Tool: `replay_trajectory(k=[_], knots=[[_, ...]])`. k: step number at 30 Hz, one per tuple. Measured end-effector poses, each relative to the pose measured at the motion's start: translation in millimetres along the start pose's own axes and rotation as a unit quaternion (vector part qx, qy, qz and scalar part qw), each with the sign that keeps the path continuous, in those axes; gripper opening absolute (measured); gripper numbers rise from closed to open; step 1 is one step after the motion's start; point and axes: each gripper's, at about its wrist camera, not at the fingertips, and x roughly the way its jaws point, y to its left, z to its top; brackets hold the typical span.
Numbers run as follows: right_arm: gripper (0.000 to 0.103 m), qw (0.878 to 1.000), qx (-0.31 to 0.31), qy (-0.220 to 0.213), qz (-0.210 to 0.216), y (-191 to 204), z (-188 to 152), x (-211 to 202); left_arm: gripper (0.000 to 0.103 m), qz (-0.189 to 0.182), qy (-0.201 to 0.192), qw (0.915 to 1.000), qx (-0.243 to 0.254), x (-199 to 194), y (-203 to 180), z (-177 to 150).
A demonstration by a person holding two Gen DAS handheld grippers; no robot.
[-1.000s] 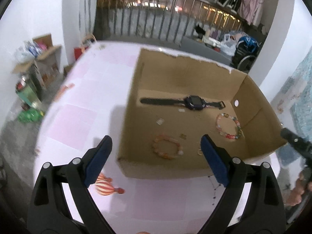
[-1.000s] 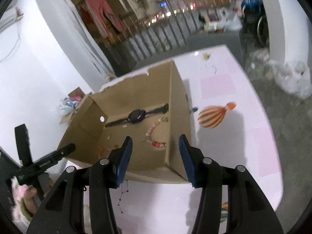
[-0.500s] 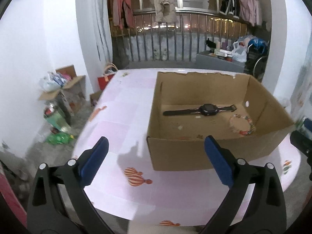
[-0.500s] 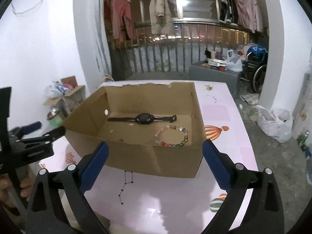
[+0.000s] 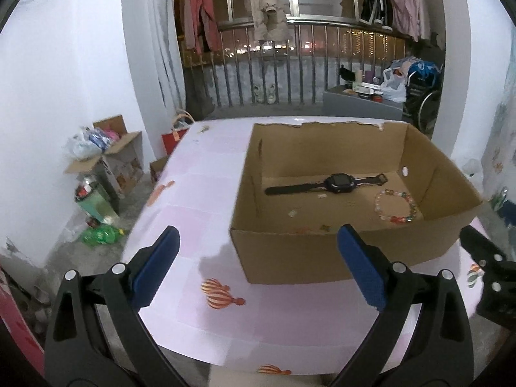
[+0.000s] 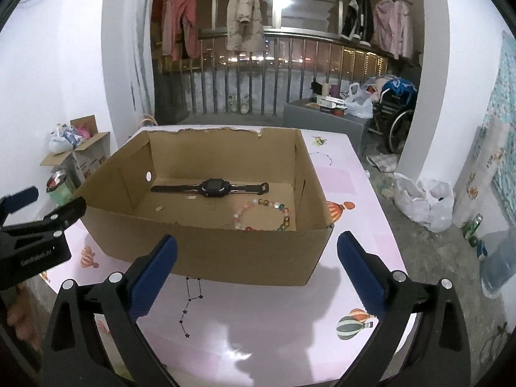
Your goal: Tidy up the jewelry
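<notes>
Both the left gripper (image 5: 258, 266) and right gripper (image 6: 256, 269) hang empty, fingers spread wide, just short of the open brown cardboard box (image 6: 225, 251). Inside it lie the black wristwatch (image 6: 213, 188) and multicoloured bead bracelet (image 6: 262, 214). The gathering looks finished; a necklace chain (image 6: 322, 156) beyond the box may be next.

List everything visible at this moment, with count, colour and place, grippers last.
Cardboard box: one, brown, open-topped, on the table.
Watch: one, black, flat on the box floor toward the back.
Bead bracelet: one, multicoloured, on the box floor in front of the watch.
Table: one, pink with balloon prints, under the box.
Hanging clothes: several, pink, beige, black, above the railing behind.
Left gripper: one, black with blue pads, open, empty, short of the box.
Right gripper: one, black with blue pads, open, empty, short of the box.
</notes>
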Motion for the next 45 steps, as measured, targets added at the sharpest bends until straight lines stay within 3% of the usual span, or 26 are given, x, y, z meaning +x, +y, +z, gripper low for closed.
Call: replay_trajectory(k=[11,45], knots=[[0.097,1.000,0.001,0.013,0.000,5,4,4,0.095,-0.014,0.034,0.9991,-0.021,7,-1,-3],[0.097,0.999,0.021,0.037,-0.005,-5,-2,14,0.095,-0.011,0.062,0.9979,-0.015,19,1,-5]])
